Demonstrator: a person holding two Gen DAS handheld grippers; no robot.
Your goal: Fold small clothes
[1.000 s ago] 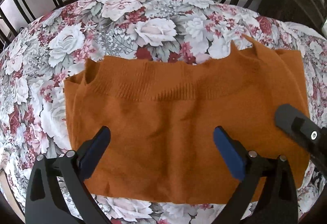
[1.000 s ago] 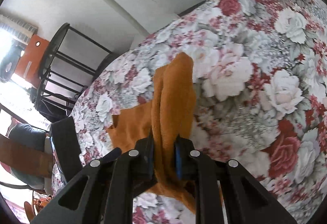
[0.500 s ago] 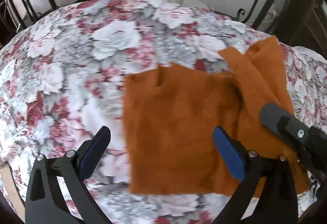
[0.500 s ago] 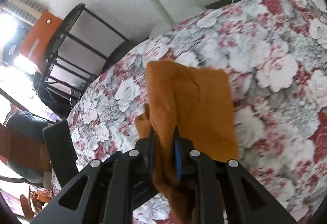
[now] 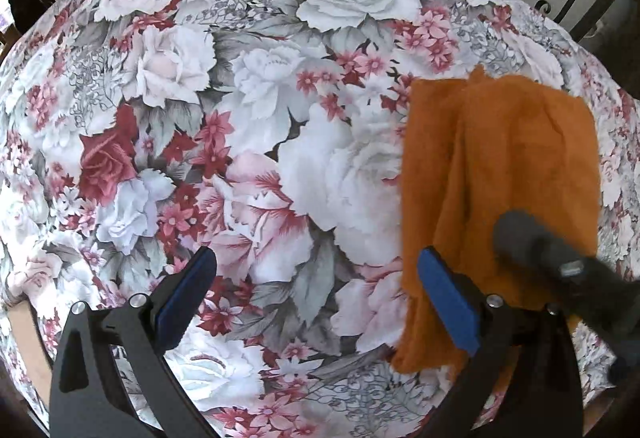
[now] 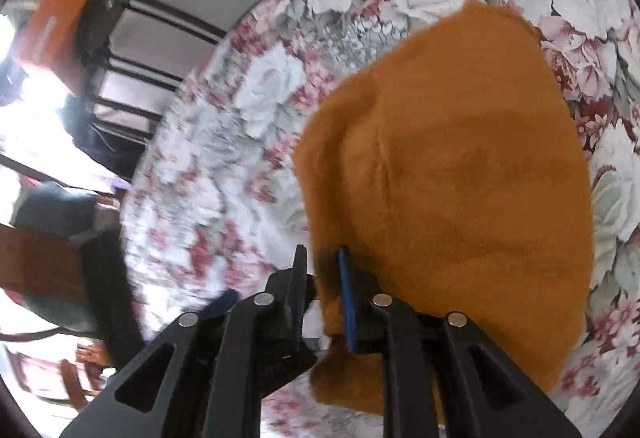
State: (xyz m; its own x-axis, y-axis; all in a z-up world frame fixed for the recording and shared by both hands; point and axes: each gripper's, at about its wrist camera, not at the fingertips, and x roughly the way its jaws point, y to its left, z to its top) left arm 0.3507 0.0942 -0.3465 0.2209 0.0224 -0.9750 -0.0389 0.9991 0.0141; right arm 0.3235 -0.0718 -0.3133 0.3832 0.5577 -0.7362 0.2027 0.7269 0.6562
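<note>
Right hand-held gripper (image 6: 322, 294): lower centre of the right wrist view, blue pads nearly together, pinching an edge of the orange knit garment (image 6: 460, 166). Cloth passes between the pads; a little gap shows on the left pad's side.

Left hand-held gripper (image 5: 316, 294): lower part of the left wrist view, fingers spread wide, holding nothing. Its right finger (image 5: 448, 302) sits just in front of the garment's left edge; whether it touches cannot be told.

Orange knit garment (image 5: 500, 174): right side of the left wrist view, doubled over on itself, lying on the bench with its lower edge partly lifted toward the right hand-held gripper. Soft, fuzzy surface; several layers, likely to slip against each other.

Bench (image 5: 240, 118): round, covered by a floral cloth in white, grey and red.

Black metal chair (image 6: 120, 38): upper left of the right wrist view, beyond the bench rim.

Step in hand, as judged: laying the carried flap over the rest. Advice: lower the pinched edge flat, line it up with the layer beneath, release only once the cloth rests; use the free left hand-held gripper to pin the fold line.
</note>
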